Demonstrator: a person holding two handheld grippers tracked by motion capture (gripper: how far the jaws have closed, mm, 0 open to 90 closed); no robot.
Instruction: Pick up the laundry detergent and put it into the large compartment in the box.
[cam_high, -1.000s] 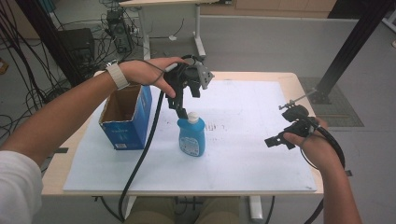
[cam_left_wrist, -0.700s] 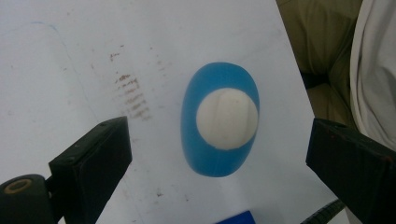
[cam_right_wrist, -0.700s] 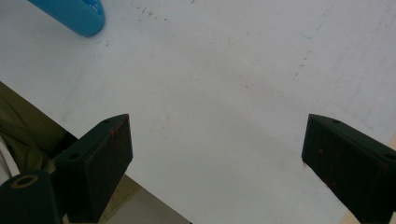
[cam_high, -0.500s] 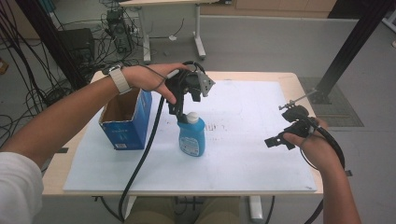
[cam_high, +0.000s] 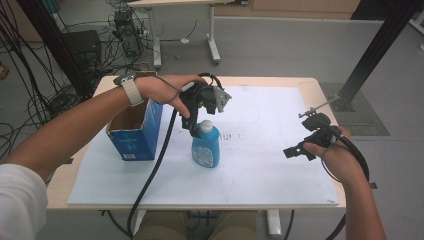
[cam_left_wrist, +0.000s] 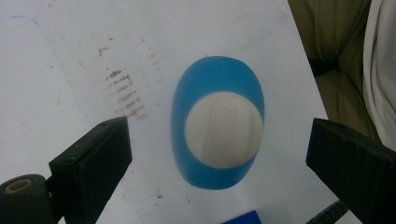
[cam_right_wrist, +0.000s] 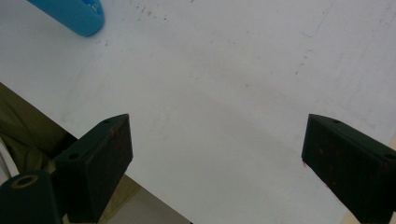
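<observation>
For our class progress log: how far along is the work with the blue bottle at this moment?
Done: the blue bottle stands upright on the white mat, beside the open blue box. In hand: the left gripper hangs directly above the bottle's white cap, jaws open on either side. Left: closing on the bottle and lifting it. The right gripper waits open over bare mat.

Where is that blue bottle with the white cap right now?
In the high view the blue bottle stands upright on the white table sheet, just right of the blue cardboard box, with the open left gripper right above its cap.
</observation>
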